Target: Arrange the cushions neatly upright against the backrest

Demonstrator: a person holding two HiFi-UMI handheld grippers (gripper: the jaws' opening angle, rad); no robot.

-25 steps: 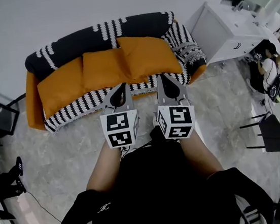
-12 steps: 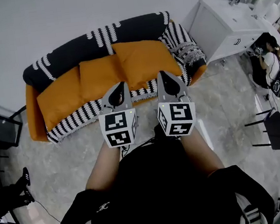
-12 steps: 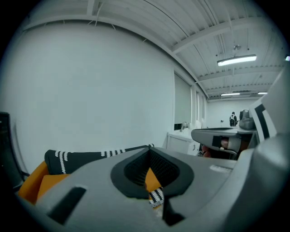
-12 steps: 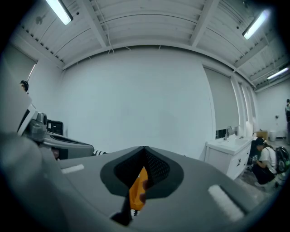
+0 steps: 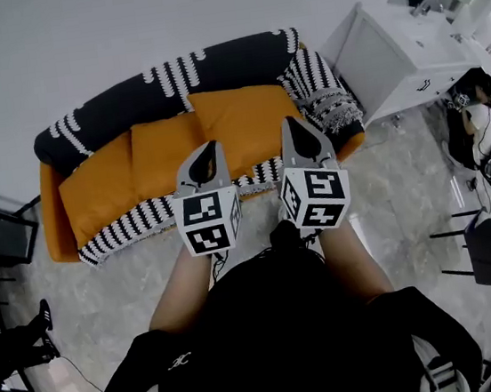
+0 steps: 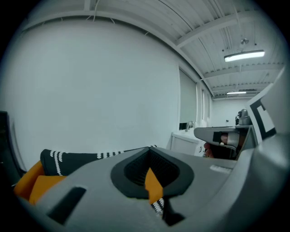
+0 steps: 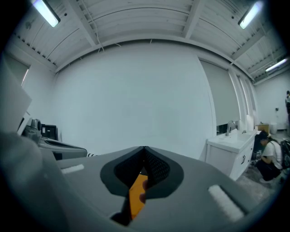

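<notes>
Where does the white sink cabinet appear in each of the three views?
Head view: the white sink cabinet is at the upper right.
Left gripper view: right of centre, against the far wall.
Right gripper view: lower right.
Shared landmark: the orange cushions, a sliver low at centre in the left and right gripper views.

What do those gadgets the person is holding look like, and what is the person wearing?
Each is a grey, wedge-shaped gripper tapering to a point, with dark ribbed pads inside: the left gripper and right gripper. Each carries a white cube printed with black square markers. The person wears a black top.
</notes>
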